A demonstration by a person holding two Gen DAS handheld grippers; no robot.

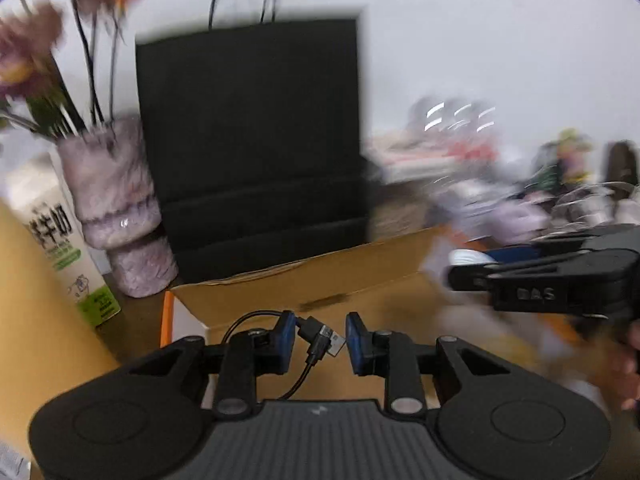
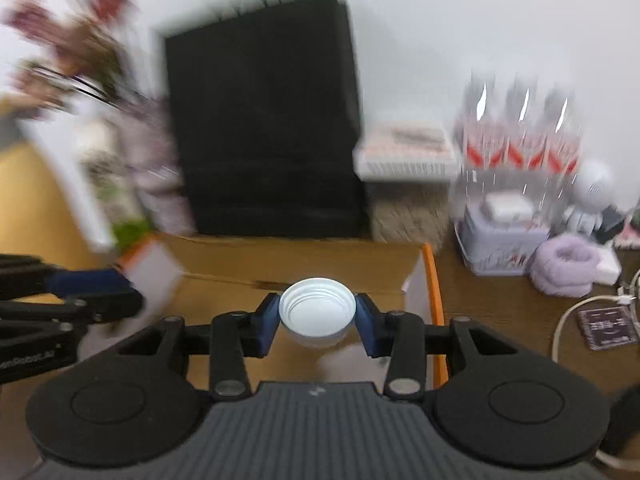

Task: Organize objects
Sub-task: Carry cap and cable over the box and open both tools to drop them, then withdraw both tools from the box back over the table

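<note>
My left gripper [image 1: 321,338] is shut on a black USB cable [image 1: 316,328], whose plugs sit between the blue pads while its cord loops back over the left finger. My right gripper [image 2: 317,318] is shut on a white threaded cap [image 2: 316,308] with its open side facing up. Both hang over an open cardboard box [image 1: 304,280] with an orange edge [image 2: 434,280]. The right gripper [image 1: 460,276] also shows side-on at the right of the left wrist view. In the right wrist view, the left gripper's fingers [image 2: 92,282] enter from the left. Both views are motion-blurred.
A tall black paper bag [image 1: 248,140] stands behind the box. A lilac vase of flowers [image 1: 116,208] and a milk carton [image 1: 68,248] are to its left. To the right are a bottle pack [image 2: 520,136], a lilac tin [image 2: 500,240], a fuzzy purple ring [image 2: 564,268] and a white cord [image 2: 568,312].
</note>
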